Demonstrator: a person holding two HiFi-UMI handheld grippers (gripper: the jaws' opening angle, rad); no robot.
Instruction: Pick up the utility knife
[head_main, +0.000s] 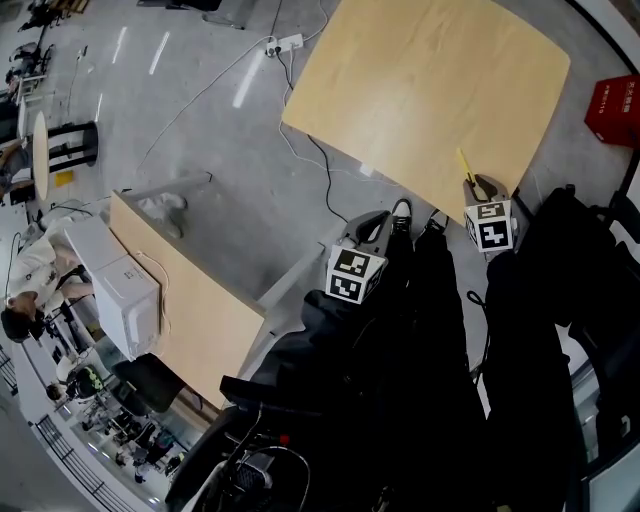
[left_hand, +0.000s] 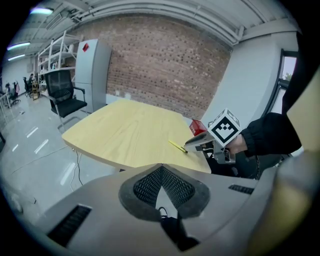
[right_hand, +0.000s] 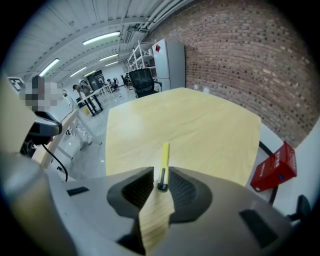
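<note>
Overhead; two low views; shared table (head_main: 430, 90)

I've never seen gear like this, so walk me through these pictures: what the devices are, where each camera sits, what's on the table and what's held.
There is no robot: a person holds a two-jaw gripper in each hand. One picture comes from a camera on the person's head, looking down; the other two come from cameras riding on the grippers, looking along their jaws. On the pale wooden table lies a slim yellow utility knife with a black end. The right gripper has its jaws either side of that black end; whether they already pinch it is unclear. The left gripper has its jaws together, holding nothing.
</note>
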